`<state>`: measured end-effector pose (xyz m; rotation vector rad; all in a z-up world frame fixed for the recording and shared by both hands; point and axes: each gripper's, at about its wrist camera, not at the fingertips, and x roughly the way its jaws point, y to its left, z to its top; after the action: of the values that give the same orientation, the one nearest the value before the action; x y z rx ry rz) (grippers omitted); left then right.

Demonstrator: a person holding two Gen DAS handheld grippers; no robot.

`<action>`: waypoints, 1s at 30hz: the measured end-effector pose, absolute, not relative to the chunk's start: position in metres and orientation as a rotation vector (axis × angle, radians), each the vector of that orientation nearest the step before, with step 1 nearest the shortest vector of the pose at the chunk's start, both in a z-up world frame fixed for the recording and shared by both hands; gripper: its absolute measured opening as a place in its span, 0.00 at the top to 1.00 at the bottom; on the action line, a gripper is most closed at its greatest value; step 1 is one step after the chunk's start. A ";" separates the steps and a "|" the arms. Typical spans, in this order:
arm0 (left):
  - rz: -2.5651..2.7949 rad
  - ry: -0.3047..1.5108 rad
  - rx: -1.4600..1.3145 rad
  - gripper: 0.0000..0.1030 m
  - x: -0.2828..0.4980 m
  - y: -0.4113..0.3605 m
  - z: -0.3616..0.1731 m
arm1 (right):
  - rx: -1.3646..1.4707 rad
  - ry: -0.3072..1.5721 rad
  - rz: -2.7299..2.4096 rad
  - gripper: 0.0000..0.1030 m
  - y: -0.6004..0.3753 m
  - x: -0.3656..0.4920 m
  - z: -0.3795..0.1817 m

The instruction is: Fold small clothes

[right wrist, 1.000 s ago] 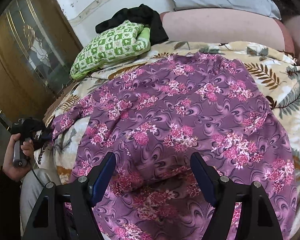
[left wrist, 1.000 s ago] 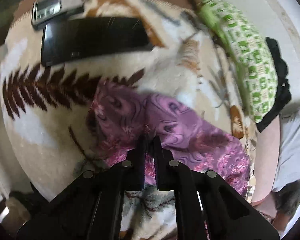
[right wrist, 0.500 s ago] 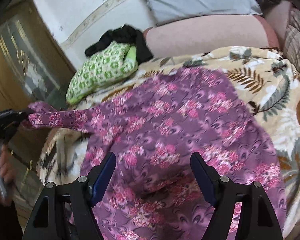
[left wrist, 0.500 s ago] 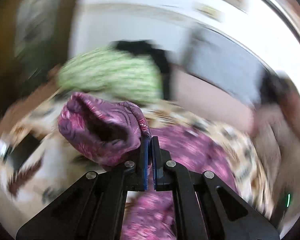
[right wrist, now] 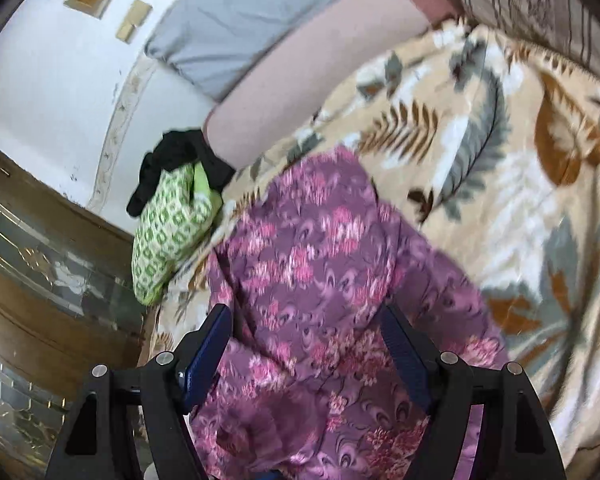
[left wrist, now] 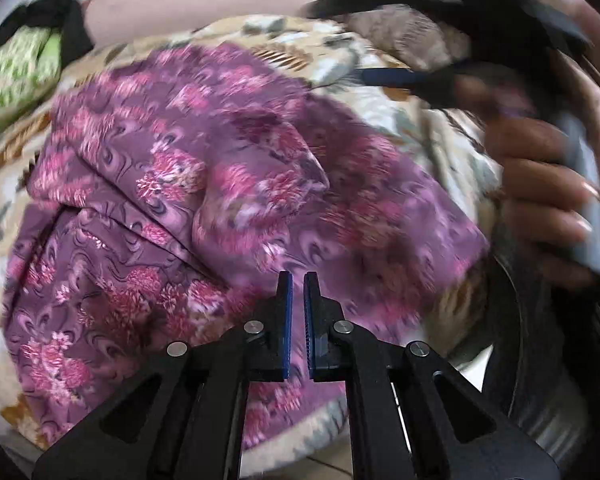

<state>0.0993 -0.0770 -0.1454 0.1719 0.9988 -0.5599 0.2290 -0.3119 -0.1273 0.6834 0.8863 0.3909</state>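
My left gripper has its jaws just starting to part, a narrow slit w/ nothing visibly pinched between the blue pads. The purple floral-print fabric garment lies below and ahead of it, spread over the beige leaf-patterned blanket, one flap doubled over toward 12 o'clock from the tips. My right gripper stands wide apart, garment bulging between the pads, but I can't tell if the pads touch it. In left view the person's hand gripping that right tool sits at 3 o'clock.

I judge the step is laying the folded-over flap and letting go. To do it well: finish opening fully before pulling back, so cloth doesn't drag; lift clear, not sideways. Then smooth the crease near 10 o'clock, which looks bunched. Keep clear of the green-and-white patterned pillow, well apart at 10 o'clock in right view.
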 end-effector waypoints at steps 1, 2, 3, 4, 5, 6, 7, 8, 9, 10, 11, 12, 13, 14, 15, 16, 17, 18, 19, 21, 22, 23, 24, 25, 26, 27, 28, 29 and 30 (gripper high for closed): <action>-0.585 0.979 0.175 0.84 0.091 -0.076 -0.140 | 0.645 0.911 0.416 0.27 -0.300 0.231 -0.128; -0.603 0.957 0.151 0.70 0.086 -0.070 -0.134 | 0.609 0.925 0.433 0.27 -0.291 0.232 -0.128; -0.602 0.941 0.122 0.53 0.085 -0.065 -0.131 | 0.570 0.939 0.447 0.27 -0.282 0.232 -0.129; -0.590 0.922 0.077 0.46 0.089 -0.055 -0.127 | 0.525 0.954 0.458 0.27 -0.272 0.233 -0.129; -0.570 0.918 0.044 0.43 0.094 -0.047 -0.125 | 0.466 0.971 0.465 0.27 -0.261 0.232 -0.131; -0.549 0.919 0.017 0.43 0.097 -0.041 -0.124 | 0.411 0.986 0.461 0.27 -0.252 0.232 -0.131; -0.503 0.927 -0.057 0.43 0.107 -0.026 -0.123 | 0.385 0.991 0.460 0.27 -0.249 0.229 -0.133; -0.473 0.929 -0.121 0.43 0.113 -0.013 -0.122 | 0.359 1.005 0.466 0.27 -0.245 0.229 -0.135; -0.447 0.931 -0.163 0.43 0.118 -0.002 -0.122 | 0.353 1.018 0.475 0.27 -0.243 0.229 -0.139; -0.410 0.933 -0.207 0.43 0.123 0.010 -0.123 | 0.344 1.039 0.486 0.27 -0.241 0.230 -0.143; -0.362 0.942 -0.250 0.43 0.129 0.023 -0.126 | 0.324 1.068 0.498 0.27 -0.236 0.230 -0.149; -0.331 0.952 -0.277 0.43 0.132 0.032 -0.126 | 0.285 1.099 0.501 0.27 -0.230 0.231 -0.155; -0.297 0.966 -0.315 0.43 0.136 0.042 -0.129 | 0.232 1.129 0.492 0.27 -0.224 0.230 -0.160; -0.270 0.978 -0.365 0.43 0.139 0.052 -0.133 | 0.152 1.158 0.461 0.27 -0.216 0.229 -0.167; -0.257 0.989 -0.406 0.43 0.141 0.059 -0.136 | 0.103 1.179 0.429 0.27 -0.212 0.226 -0.171; -0.246 0.998 -0.427 0.43 0.141 0.063 -0.139 | 0.083 1.198 0.417 0.31 -0.211 0.224 -0.174; -0.234 1.005 -0.430 0.43 0.141 0.064 -0.141 | 0.079 1.221 0.425 0.43 -0.211 0.221 -0.177; -0.223 1.013 -0.426 0.43 0.141 0.065 -0.143 | 0.082 1.236 0.437 0.53 -0.212 0.218 -0.179; -0.218 1.021 -0.419 0.43 0.143 0.065 -0.145 | 0.074 1.250 0.443 0.71 -0.212 0.215 -0.181; -0.222 1.031 -0.400 0.43 0.141 0.059 -0.146 | 0.027 1.260 0.421 0.92 -0.211 0.209 -0.184; -0.223 1.031 -0.387 0.43 0.140 0.056 -0.146 | 0.022 1.240 0.404 0.92 -0.213 0.207 -0.180; -0.225 1.021 -0.369 0.43 0.138 0.053 -0.143 | 0.042 1.202 0.403 0.92 -0.219 0.203 -0.170; -0.225 1.012 -0.359 0.43 0.141 0.053 -0.144 | 0.075 1.162 0.401 0.92 -0.228 0.200 -0.157; -0.223 1.008 -0.352 0.43 0.141 0.052 -0.145 | 0.109 1.133 0.373 0.92 -0.241 0.197 -0.147; -0.219 1.006 -0.348 0.43 0.142 0.052 -0.145 | 0.124 1.125 0.340 0.92 -0.250 0.196 -0.144; -0.215 1.010 -0.351 0.43 0.143 0.053 -0.146 | 0.133 1.127 0.277 0.92 -0.262 0.197 -0.146; -0.213 1.020 -0.362 0.43 0.145 0.055 -0.149 | 0.137 1.140 0.212 0.92 -0.271 0.200 -0.155; -0.212 1.033 -0.376 0.43 0.148 0.057 -0.152 | 0.144 1.192 0.146 0.91 -0.280 0.207 -0.173; -0.210 1.042 -0.385 0.43 0.149 0.058 -0.152 | 0.166 1.262 0.127 0.91 -0.285 0.211 -0.190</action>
<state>0.1492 0.0579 -0.1521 -0.3853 1.0420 -0.2103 0.2113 -0.2847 -0.1895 0.1660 1.2620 0.1267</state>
